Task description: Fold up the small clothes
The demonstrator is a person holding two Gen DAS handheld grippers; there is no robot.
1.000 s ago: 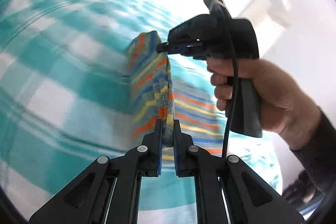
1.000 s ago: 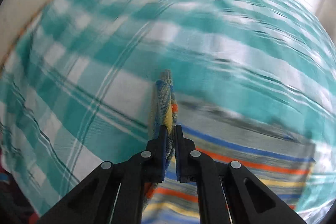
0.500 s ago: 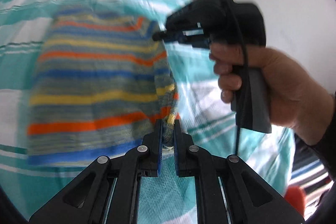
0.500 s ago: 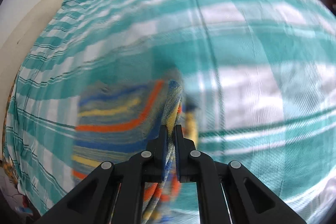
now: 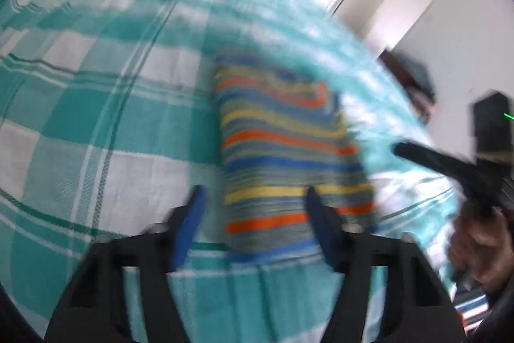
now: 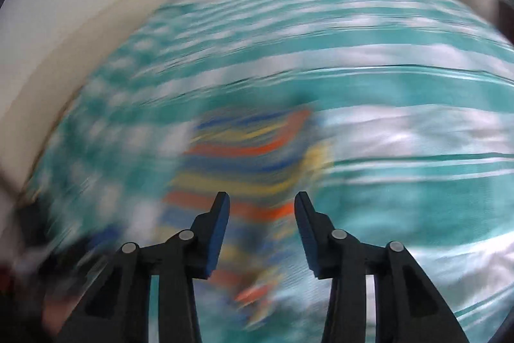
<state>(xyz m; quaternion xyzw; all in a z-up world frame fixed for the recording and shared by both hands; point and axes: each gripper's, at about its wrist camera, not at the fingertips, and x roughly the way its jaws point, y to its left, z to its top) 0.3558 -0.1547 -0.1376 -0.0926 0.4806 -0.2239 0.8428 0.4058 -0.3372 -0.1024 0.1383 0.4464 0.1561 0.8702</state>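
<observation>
Both grippers stand wide open, holding nothing. Left wrist view, blurred: my left gripper hangs over the striped cloth, which lies folded on the checked bedsheet. Right wrist view, blurred: my right gripper is above the same cloth.

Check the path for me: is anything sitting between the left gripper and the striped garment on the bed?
Nothing visible. The left gripper has its jaws open directly over the striped garment, which lies flat on the checked bedspread. The right gripper is off to its right side, not in between. The frame is motion-blurred, so small items could be missed.
</observation>
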